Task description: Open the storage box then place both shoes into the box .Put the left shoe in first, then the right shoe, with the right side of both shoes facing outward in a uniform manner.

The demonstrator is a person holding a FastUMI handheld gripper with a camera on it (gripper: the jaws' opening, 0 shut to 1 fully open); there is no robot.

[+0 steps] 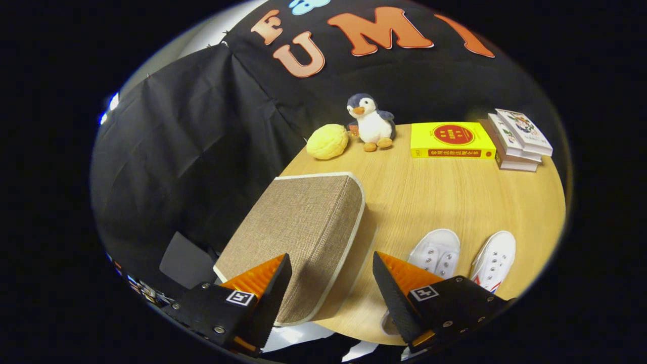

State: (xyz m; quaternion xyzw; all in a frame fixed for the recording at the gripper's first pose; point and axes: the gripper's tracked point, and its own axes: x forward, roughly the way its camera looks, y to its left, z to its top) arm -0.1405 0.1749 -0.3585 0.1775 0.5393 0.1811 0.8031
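Wooden desk point(445, 202) spreads round and pale, carrying everything. On its near-left side sits the storage box point(303, 227), woven beige fabric, lid down, so opening it looks like the first job. Two white shoes point(465, 255) wait side by side to its right, toes pointing away. The gripper point(331, 283) hovers with its jaws wide and holding nothing, straddling the box's near right edge, seemingly lining up for the lid.

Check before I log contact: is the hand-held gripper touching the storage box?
Cannot tell. In the gripper view, the open hand-held gripper overlaps the closed storage box, with no plain contact or gap.
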